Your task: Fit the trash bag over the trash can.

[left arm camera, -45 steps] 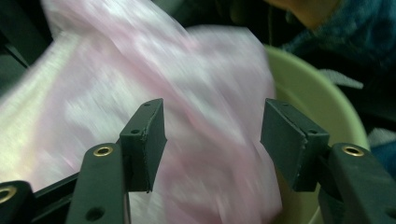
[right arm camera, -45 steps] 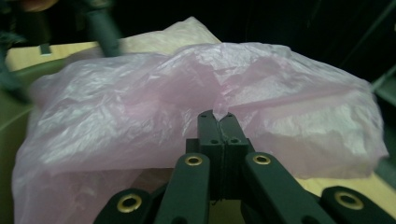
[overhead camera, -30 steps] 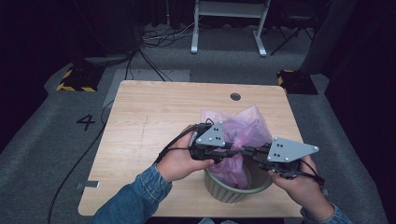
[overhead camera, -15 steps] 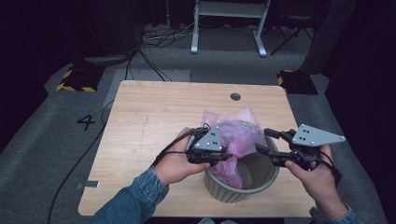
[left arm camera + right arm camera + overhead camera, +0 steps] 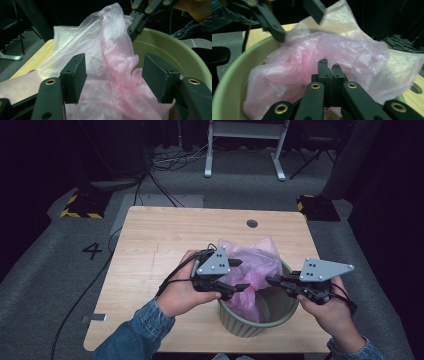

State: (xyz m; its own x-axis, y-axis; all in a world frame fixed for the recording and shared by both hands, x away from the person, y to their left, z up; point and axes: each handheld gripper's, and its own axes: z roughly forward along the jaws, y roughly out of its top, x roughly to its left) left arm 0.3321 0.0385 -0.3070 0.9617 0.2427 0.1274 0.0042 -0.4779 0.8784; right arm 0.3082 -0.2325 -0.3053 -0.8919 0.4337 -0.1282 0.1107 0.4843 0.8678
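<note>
Since half second back: right gripper (image 5: 272,281) swinging in over bin rim, jaws just closing; left gripper (image 5: 239,275) just opening, letting go of bag.

Left one now gaping wide, pink bag (image 5: 112,75) sitting loose between pads, untouched, guessing it's regripping to spread liner.

Bag: thin, crinkly, see-through pink plastic, half stuffed in green bin (image 5: 280,307), rest spilling over far rim onto table (image 5: 160,240).

Right one clamped tight, tips poking into plastic, can't tell if it's pinching film.
</note>
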